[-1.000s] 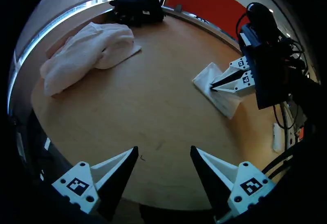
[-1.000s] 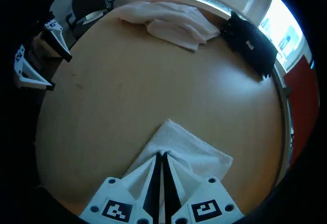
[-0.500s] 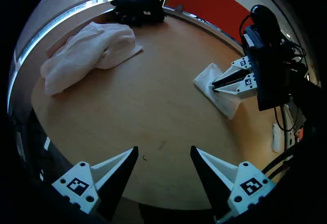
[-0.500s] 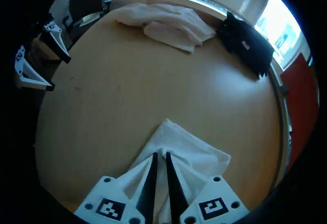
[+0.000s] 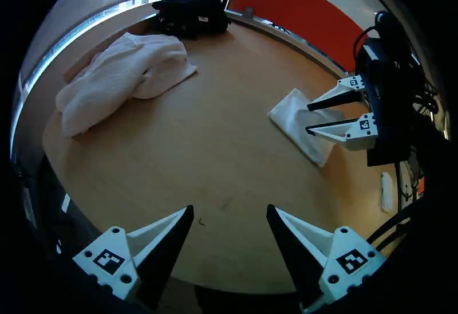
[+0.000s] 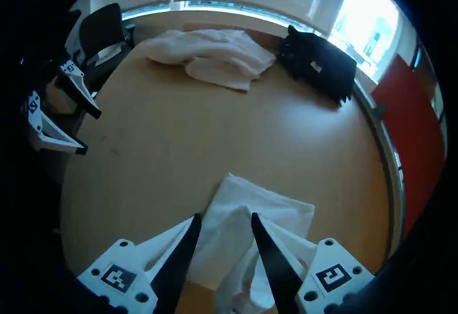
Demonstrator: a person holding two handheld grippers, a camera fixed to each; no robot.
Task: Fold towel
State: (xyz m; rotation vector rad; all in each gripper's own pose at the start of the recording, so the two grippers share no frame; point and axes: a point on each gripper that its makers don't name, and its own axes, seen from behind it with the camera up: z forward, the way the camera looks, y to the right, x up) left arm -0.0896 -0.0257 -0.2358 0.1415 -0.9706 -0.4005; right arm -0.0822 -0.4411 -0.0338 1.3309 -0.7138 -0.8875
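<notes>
Right hand-held gripper [image 6: 225, 216] now spread apart, lifted; folded towel [image 6: 279, 214] released.

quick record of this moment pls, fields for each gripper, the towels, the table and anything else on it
left gripper: open, holding nothing, over the table's near edge
right gripper: open, fingers over the small folded towel, not pinching it
small folded towel: white, lying on the table
crumpled towel: white, unfolded heap at the far side
black bag: on the far edge, beside the heap
table: round, wooden
</notes>
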